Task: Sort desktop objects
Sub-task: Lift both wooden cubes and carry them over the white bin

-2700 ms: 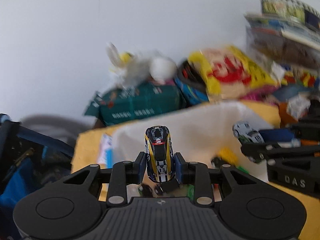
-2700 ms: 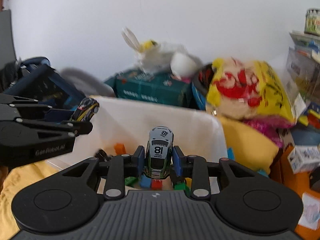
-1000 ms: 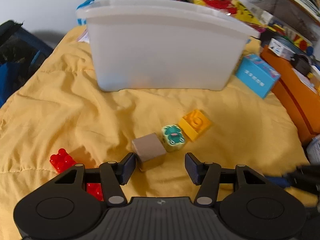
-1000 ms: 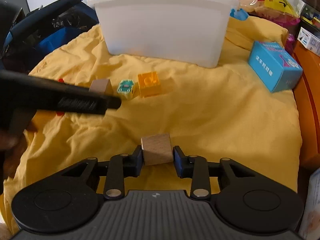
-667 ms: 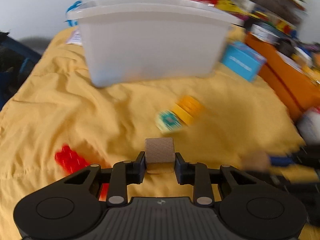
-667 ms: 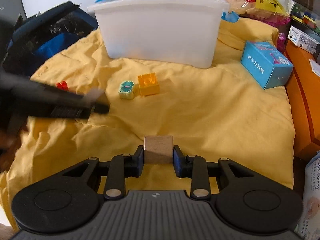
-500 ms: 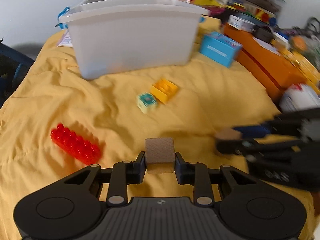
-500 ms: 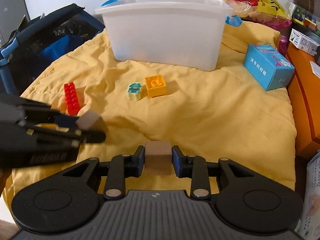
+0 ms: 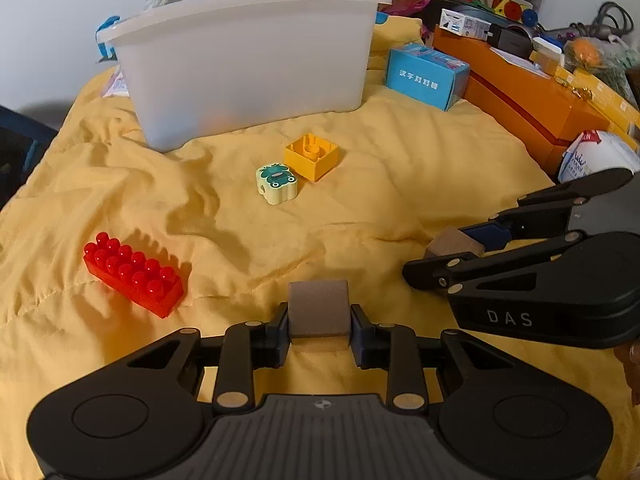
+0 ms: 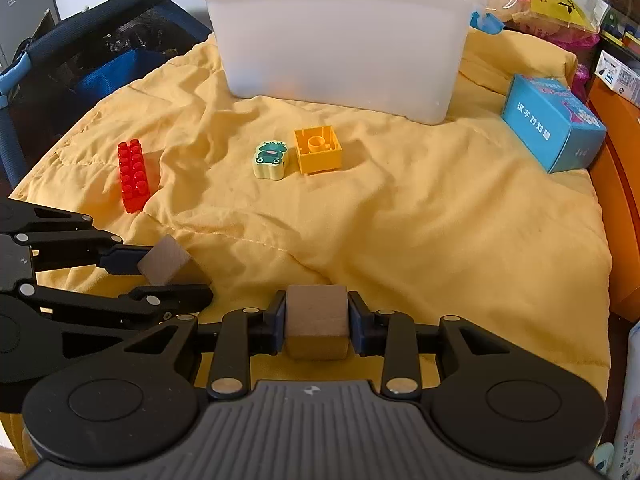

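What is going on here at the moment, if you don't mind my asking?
A person is sorting toys on a yellow blanket with a handheld gripper in each hand. The left gripper and the right gripper are each clamped on a wooden cube. A red brick, a frog block and a yellow brick lie loose before the white bin.

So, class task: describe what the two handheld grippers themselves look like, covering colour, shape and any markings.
Both are matte black plastic. The left gripper has a ribbed grey centre panel, round discs at either side, silver rivets on its linkage bars and blue finger pads. The right gripper looks the same; seen side-on, it carries white lettering "DAS".
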Available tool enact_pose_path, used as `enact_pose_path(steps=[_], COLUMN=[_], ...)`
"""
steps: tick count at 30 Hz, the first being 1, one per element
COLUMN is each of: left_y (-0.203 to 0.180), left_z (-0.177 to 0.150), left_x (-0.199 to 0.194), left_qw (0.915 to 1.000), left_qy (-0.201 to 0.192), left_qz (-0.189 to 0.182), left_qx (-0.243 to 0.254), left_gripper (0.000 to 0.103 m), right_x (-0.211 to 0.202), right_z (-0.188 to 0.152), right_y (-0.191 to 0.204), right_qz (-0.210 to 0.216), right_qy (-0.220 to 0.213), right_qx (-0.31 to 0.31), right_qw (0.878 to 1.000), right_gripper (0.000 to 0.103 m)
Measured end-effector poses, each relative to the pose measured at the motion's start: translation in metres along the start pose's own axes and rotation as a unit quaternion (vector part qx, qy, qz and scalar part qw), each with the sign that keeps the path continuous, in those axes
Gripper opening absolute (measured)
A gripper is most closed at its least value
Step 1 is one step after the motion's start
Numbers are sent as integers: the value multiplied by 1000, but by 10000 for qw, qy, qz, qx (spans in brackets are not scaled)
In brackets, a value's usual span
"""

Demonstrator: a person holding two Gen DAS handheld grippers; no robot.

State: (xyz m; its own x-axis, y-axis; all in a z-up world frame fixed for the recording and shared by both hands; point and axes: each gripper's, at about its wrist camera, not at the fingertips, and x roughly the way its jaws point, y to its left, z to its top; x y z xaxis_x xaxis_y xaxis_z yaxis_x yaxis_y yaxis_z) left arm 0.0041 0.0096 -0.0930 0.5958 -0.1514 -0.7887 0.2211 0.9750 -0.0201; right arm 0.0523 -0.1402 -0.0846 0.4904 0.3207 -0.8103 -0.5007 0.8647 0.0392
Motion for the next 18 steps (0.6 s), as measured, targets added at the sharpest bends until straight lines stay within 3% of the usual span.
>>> enact_pose_path(steps=[7, 18], left_y=[3, 25], left_z=[5, 68], left_x=[-7, -55], left_qw=[9999, 9946], left_qy=[-84, -1010], left_qz=[-64, 228], left_qx=[-3, -107], left_gripper=[32, 32], right_x=[-5, -46], right_z=[3, 49], right_y=[4, -17], right_qz=[-70, -231], right_qy=[-102, -933], right_qx=[-149, -11], right_qw=[9998, 9954], right_gripper=[33, 33])
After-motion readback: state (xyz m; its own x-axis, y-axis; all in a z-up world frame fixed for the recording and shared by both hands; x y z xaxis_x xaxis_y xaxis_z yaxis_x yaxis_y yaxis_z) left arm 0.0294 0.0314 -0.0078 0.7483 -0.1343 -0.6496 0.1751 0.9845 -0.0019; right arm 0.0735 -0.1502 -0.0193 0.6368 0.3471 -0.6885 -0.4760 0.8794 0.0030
